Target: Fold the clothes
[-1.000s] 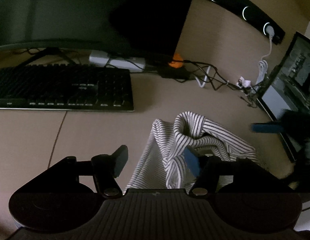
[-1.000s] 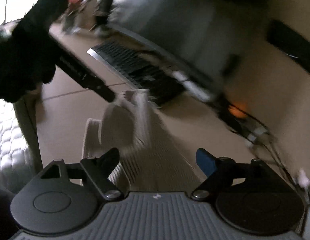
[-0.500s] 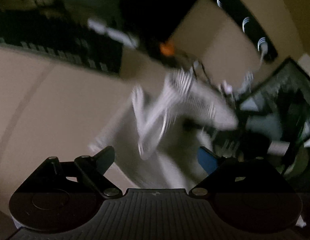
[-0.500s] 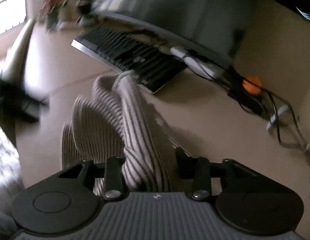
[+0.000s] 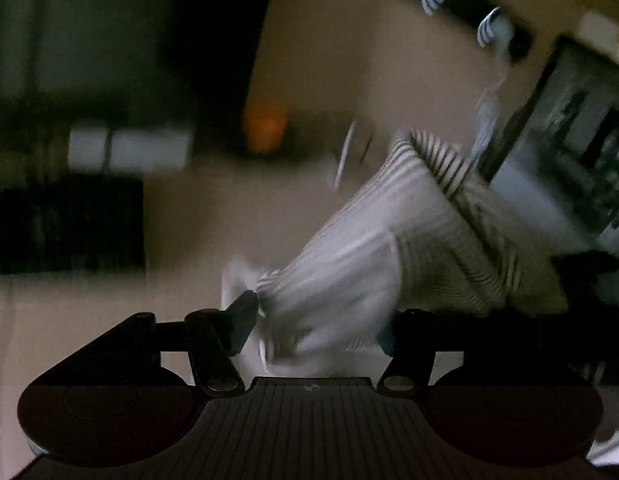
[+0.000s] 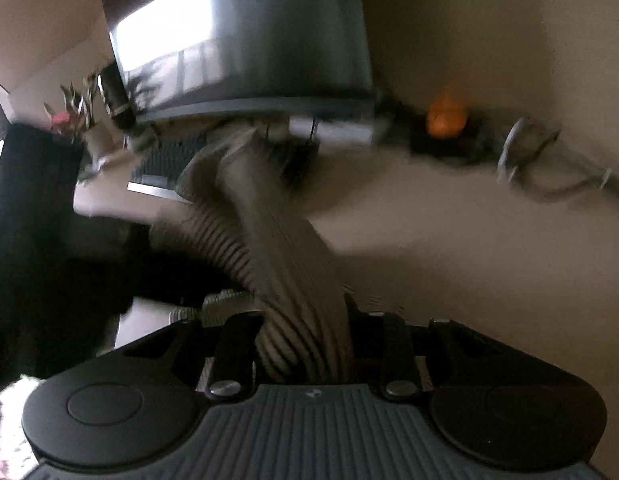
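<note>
A striped cloth (image 6: 269, 248) is held up over the tan desk (image 6: 449, 240), stretched between the two grippers. In the right wrist view, the cloth is bunched into a thick roll. One end is pinched tight in the right gripper (image 6: 305, 344), whose jaws are closing on it, with the pads pressed against both sides. From there the roll is pointed up and away to the left, toward the keyboard (image 6: 157, 164) and the big dark monitor (image 6: 245, 40). In the left wrist view, the same striped cloth (image 5: 389, 240) is seen as a long band slanted from low in the middle up to the right, where a folded edge is raised near a second screen (image 5: 569, 152). Its low end is bunched between the fingers of the left gripper (image 5: 317, 328), whose jaws are closing around it. Whether it is squeezed there cannot be told, as the view is blurred. An orange thing (image 5: 265, 124) is seen at the back of the desk.
</note>
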Motion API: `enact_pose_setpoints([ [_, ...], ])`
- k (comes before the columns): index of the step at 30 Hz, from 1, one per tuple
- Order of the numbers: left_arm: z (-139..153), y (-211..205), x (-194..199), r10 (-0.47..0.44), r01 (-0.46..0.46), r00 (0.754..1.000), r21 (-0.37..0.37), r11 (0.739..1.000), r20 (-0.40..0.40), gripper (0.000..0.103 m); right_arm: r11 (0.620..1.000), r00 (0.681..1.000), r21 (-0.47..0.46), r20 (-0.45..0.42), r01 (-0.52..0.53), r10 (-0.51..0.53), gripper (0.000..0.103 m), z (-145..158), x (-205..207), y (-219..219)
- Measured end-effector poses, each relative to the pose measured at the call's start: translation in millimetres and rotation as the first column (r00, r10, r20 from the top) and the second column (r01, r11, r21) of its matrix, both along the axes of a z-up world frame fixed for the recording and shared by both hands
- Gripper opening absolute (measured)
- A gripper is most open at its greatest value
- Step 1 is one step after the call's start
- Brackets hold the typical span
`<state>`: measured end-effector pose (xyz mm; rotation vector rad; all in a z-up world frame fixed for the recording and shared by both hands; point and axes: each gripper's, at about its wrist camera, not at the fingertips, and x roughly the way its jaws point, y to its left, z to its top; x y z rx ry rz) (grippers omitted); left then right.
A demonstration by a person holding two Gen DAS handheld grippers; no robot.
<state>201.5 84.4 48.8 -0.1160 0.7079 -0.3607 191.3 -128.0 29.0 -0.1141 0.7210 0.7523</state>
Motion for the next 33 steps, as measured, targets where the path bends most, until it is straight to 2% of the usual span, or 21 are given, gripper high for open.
enact_pose_setpoints([
  [2,26,-5,-2,0.021,-0.029,0.993,0.064,0.998,0.117,0.067,0.998,0.978,-0.064,0.207,0.016,-0.002,0.024,18,-19,8],
  [3,30,-3,-3,0.036,-0.048,0.99,0.09,0.995,0.135,0.071,0.993,0.953,-0.112,0.303,0.028,0.007,0.024,22,-27,16],
  [4,29,3,-4,0.055,-0.07,0.99,0.11,0.992,0.13,0.073,0.985,0.933,-0.168,0.358,0.029,0.033,0.025,18,-33,28],
  [5,22,11,-5,0.094,-0.106,0.99,0.127,0.986,0.102,0.079,0.977,0.925,-0.212,0.374,0.017,0.065,0.028,10,-35,39],
  [6,11,26,-8,0.136,-0.142,0.989,0.121,0.982,0.054,0.081,0.971,0.931,-0.24,0.352,-0.012,0.098,0.031,0,-37,50],
  [8,-13,59,-15,0.228,-0.223,0.972,0.09,0.971,-0.052,0.081,0.965,0.963,-0.24,0.214,-0.11,0.163,0.04,-25,-36,69],
  [9,-23,75,-21,0.27,-0.266,0.957,0.046,0.963,-0.108,0.081,0.963,0.972,-0.212,0.13,-0.164,0.194,0.045,-35,-36,74],
  [10,-33,91,-26,0.307,-0.311,0.937,0.004,0.951,-0.166,0.081,0.963,0.973,-0.181,0.078,-0.199,0.216,0.046,-39,-38,74],
  [11,-39,106,-36,0.32,-0.339,0.925,-0.066,0.938,-0.206,0.082,0.965,0.972,-0.15,0.062,-0.214,0.225,0.047,-35,-42,68],
  [13,-41,121,-51,0.309,-0.351,0.923,-0.17,0.921,-0.23,0.09,0.966,0.969,-0.086,0.03,-0.242,0.246,0.062,-26,-50,56],
  [14,-40,122,-56,0.284,-0.332,0.931,-0.217,0.918,-0.228,0.093,0.973,0.974,-0.058,0.023,-0.225,0.226,0.075,-19,-50,43],
  [15,-38,124,-61,0.258,-0.314,0.94,-0.263,0.912,-0.224,0.094,0.985,0.985,-0.033,0.024,-0.172,0.173,0.082,-9,-48,23],
  [18,-35,113,-55,0.136,-0.211,0.966,-0.371,0.904,-0.22,0.095,1.0,1.0,0.025,-0.019,0.011,-0.011,0.084,9,-35,-37],
  [20,-37,99,-43,0.06,-0.156,0.971,-0.425,0.892,-0.232,0.095,0.984,0.98,0.043,-0.107,0.176,-0.17,0.084,9,-25,-81],
  [23,-41,75,-23,0.03,-0.153,0.962,-0.446,0.882,-0.27,0.096,0.926,0.9,0.072,-0.274,0.371,-0.34,0.084,-14,-27,-130],
  [25,-47,64,-11,0.08,-0.21,0.945,-0.4,0.892,-0.317,0.097,0.873,0.826,0.096,-0.385,0.479,-0.411,0.084,-31,-32,-157],
  [26,-52,58,-4,0.112,-0.242,0.933,-0.366,0.898,-0.343,0.097,0.859,0.813,0.13,-0.418,0.495,-0.405,0.084,-38,-35,-161],
  [29,-62,45,12,0.164,-0.283,0.918,-0.308,0.908,-0.36,0.097,0.845,0.819,0.215,-0.447,0.49,-0.361,0.084,-55,-40,-158],
  [30,-64,40,15,0.177,-0.289,0.918,-0.292,0.912,-0.355,0.092,0.843,0.825,0.234,-0.444,0.484,-0.351,0.084,-59,-40,-155],
  [31,-62,38,16,0.182,-0.284,0.921,-0.275,0.919,-0.344,0.086,0.846,0.835,0.242,-0.426,0.475,-0.347,0.084,-62,-39,-148],
  [33,-56,33,18,0.188,-0.268,0.928,-0.223,0.937,-0.323,0.064,0.852,0.85,0.249,-0.399,0.461,-0.344,0.084,-69,-34,-136],
])
